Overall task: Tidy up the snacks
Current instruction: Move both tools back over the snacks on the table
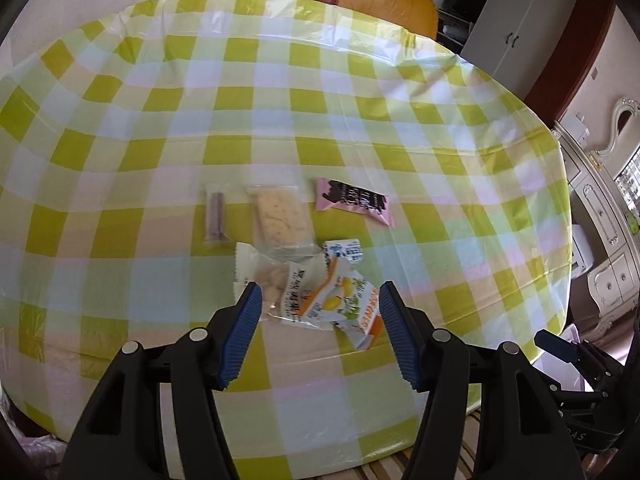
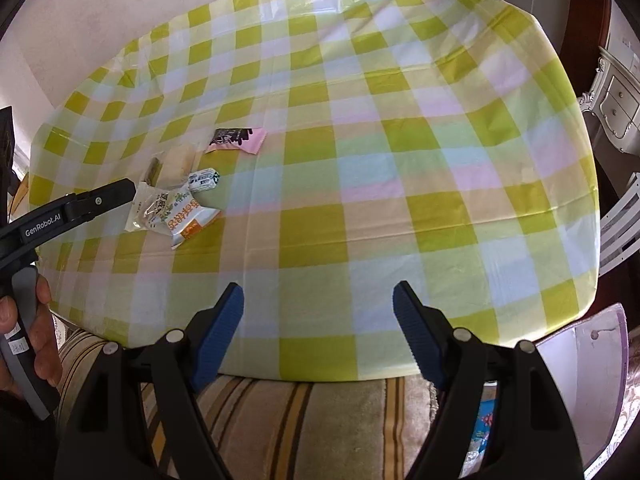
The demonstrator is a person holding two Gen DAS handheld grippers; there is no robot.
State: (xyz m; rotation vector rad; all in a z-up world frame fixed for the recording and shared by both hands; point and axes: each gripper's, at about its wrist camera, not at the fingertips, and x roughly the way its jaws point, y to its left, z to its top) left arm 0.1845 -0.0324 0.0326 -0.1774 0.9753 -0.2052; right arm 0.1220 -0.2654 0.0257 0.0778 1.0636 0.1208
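Several snack packets lie together on the checked tablecloth [image 1: 360, 120]: a purple stick in clear wrap [image 1: 216, 216], a pale cracker [image 1: 280, 216], a pink-and-black packet [image 1: 352, 200], a small blue-white candy [image 1: 344, 250], a white biscuit packet [image 1: 276, 288] and an orange-white packet [image 1: 348, 304]. My left gripper [image 1: 320, 296] hovers open over the last two, its blue pads either side of them and not pressing. In the right wrist view the same cluster sits at the left, with the orange-white packet [image 2: 192, 220] nearest. My right gripper [image 2: 318, 292] stands open over the table's near edge, holding nothing.
A yellow chair [image 1: 384, 0] stands behind the table's far edge, with white cupboards [image 1: 520, 20] beyond. Ornate white furniture [image 1: 608, 208] lines the right. A striped cushion [image 2: 280, 420] lies below the near edge. A hand [image 2: 24, 320] grips the left gripper's handle.
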